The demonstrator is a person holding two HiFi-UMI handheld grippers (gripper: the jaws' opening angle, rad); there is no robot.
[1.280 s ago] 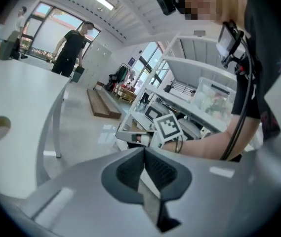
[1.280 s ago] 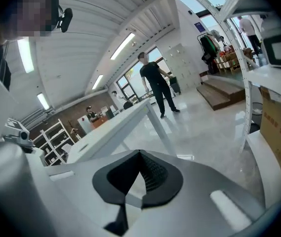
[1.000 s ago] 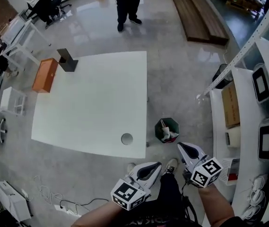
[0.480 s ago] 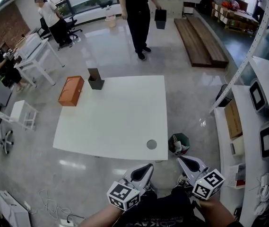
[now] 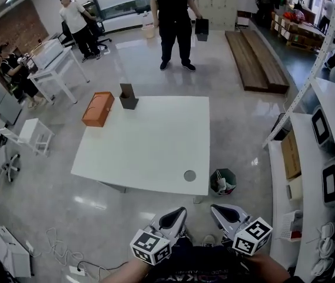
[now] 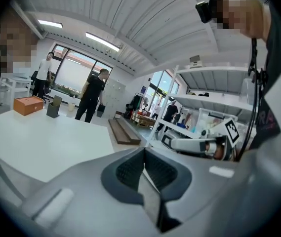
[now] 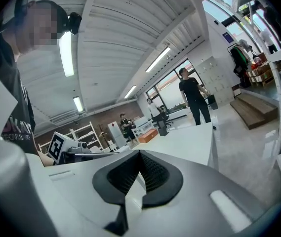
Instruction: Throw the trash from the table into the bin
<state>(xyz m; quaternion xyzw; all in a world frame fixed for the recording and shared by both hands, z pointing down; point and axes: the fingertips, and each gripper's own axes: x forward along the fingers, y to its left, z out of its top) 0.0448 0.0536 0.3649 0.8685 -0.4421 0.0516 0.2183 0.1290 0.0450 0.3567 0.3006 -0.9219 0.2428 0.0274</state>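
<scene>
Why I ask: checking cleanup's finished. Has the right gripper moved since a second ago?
Yes. The right gripper has drawn back from the bin, toward the person.

L gripper (image 5: 181, 211) & R gripper (image 5: 215, 209) are held close in front of the person's body, side by side, not touching, both pointing fwd. Jaws of each are pressed together w/ nothing btwn. Forearms (image 5: 126, 270) only just show.

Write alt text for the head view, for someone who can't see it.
A white table, seen from above, carries a dark box at its far left corner; a green bin holding trash sits on the floor by its near right corner. The left gripper and right gripper, both shut and empty, hover at the bottom edge.
</scene>
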